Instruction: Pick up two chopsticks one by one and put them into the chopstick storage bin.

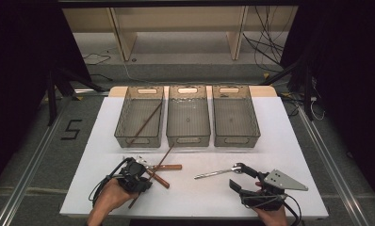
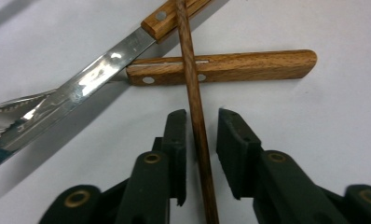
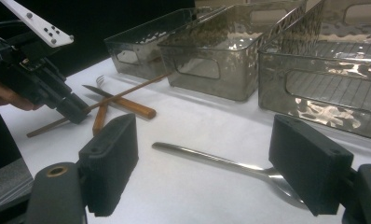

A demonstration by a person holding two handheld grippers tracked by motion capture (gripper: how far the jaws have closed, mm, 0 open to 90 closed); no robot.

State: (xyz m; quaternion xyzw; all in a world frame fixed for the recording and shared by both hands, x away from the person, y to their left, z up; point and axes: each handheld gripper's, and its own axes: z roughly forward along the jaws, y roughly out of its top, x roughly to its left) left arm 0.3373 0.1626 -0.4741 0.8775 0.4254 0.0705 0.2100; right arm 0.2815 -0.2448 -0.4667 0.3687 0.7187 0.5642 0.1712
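Note:
A long wooden chopstick (image 2: 196,116) lies between the pads of my left gripper (image 2: 202,140), close against the left pad, with a gap to the right pad. It lies across a wooden-handled fork (image 2: 230,65) and a wooden-handled knife (image 2: 95,70). From above, my left gripper (image 1: 145,179) is at the front left, beside the knife (image 1: 169,167) and fork (image 1: 159,179). My right gripper (image 1: 237,176) stands wide open at the bowl end of a steel spoon (image 1: 214,173). The spoon (image 3: 221,163) runs between its pads.
Three clear bins stand in a row at the back: the left bin (image 1: 124,117) holds another chopstick (image 1: 145,123), while the middle bin (image 1: 188,140) and right bin (image 1: 236,140) hold nothing. White table surface lies between the grippers and in front of the bins.

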